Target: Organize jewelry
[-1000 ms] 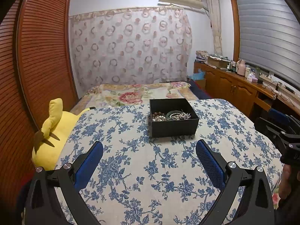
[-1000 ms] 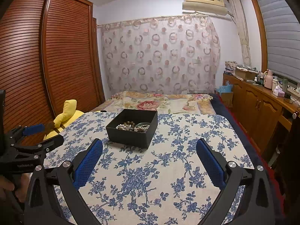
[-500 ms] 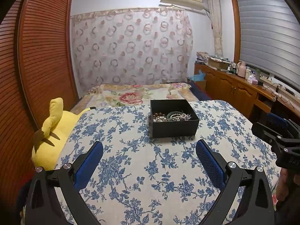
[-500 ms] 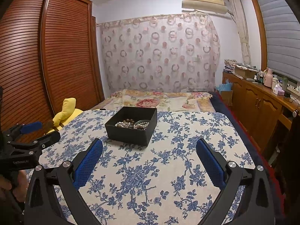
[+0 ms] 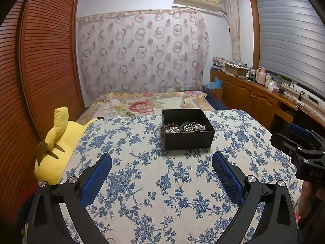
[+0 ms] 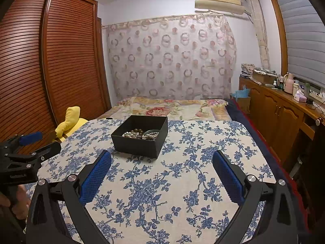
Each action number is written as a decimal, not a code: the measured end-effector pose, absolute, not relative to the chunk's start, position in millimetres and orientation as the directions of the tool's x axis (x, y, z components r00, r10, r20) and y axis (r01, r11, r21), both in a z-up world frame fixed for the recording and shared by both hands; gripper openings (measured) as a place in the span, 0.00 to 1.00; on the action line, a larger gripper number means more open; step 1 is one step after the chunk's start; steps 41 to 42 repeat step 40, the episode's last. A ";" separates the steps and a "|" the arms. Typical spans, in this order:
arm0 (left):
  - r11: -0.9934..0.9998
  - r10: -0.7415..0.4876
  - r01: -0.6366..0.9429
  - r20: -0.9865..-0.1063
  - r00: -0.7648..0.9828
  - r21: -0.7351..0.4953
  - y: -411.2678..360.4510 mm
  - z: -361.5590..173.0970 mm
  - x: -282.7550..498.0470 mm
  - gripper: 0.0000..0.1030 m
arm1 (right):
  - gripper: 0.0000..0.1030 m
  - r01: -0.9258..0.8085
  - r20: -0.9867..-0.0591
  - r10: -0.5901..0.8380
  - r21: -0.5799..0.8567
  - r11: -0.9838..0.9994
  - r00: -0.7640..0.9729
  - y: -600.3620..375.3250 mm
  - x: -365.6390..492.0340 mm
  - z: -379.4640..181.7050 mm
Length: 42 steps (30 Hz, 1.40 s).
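**Beads in the black box, both my claws empty**

A square, matte black box (image 5: 187,136) sits on the floral-print tablecloth (image 5: 154,174), past my fingertips. Inside lies a tangle of jewelry (image 5: 183,127): round pearly beads and darker strands. My left gripper (image 5: 161,169) is spread wide, its blue textured pads holding nothing, hovering above the cloth. My right gripper (image 6: 161,167) is equally wide, empty too.
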<state>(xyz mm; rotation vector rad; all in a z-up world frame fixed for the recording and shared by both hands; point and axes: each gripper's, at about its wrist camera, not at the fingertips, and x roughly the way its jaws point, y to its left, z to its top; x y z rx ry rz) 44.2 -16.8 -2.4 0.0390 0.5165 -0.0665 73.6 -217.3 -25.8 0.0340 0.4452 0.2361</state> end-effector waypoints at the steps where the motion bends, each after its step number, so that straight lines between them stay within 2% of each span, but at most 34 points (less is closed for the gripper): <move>1: 0.997 -0.054 0.074 -0.495 0.867 0.020 -16.9 -2.6 44.1 0.93 | 0.98 -0.217 -0.422 0.233 0.085 0.972 0.876 -218.1 73.9 -25.9; 42: 0.997 -0.055 0.075 -0.486 0.872 0.022 -16.8 -0.2 42.3 0.93 | 0.98 -0.219 -0.422 0.235 0.085 0.972 0.876 -218.5 74.2 -25.7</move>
